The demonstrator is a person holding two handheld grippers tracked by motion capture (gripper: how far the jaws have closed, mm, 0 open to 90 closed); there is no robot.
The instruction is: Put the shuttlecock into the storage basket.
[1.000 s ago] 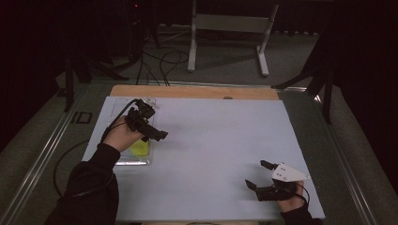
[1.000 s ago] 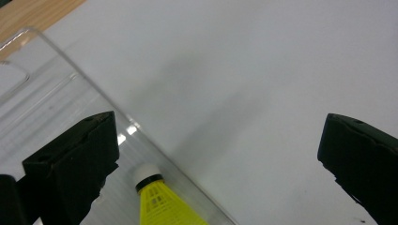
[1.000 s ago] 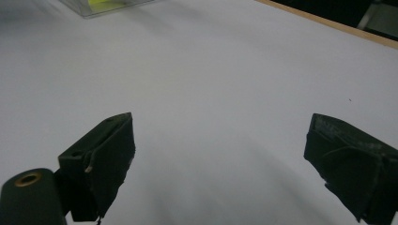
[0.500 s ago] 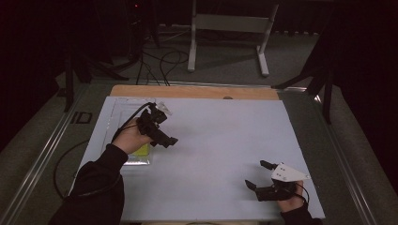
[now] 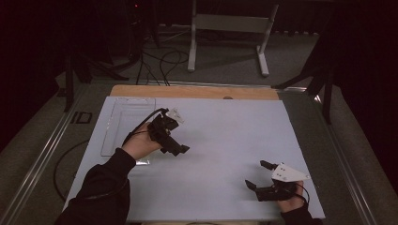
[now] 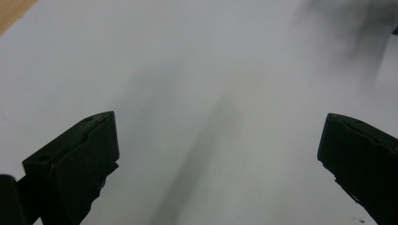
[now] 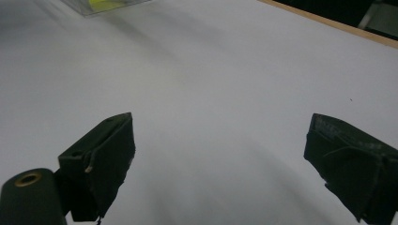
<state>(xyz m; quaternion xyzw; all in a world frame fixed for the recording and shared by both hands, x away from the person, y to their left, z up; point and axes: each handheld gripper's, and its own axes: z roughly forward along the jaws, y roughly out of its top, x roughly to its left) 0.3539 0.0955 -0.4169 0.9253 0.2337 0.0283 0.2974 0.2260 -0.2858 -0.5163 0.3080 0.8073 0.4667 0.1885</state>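
The left tongs (image 5: 180, 149) hang above the white sheet (image 5: 220, 136) that covers the desk (image 5: 187, 91), just to the right of a clear plastic tray (image 5: 123, 123) lying at the sheet's left side. Their jaws stand wide apart with nothing between them, and in the left gripper view bare white sheet lies under the gap. The right tongs (image 5: 257, 174) sit low over the sheet's near right corner, well apart from the tray, jaws likewise spread and empty. In the right gripper view a corner of the tray with something yellow (image 7: 107, 4) inside it shows far off at the top edge.
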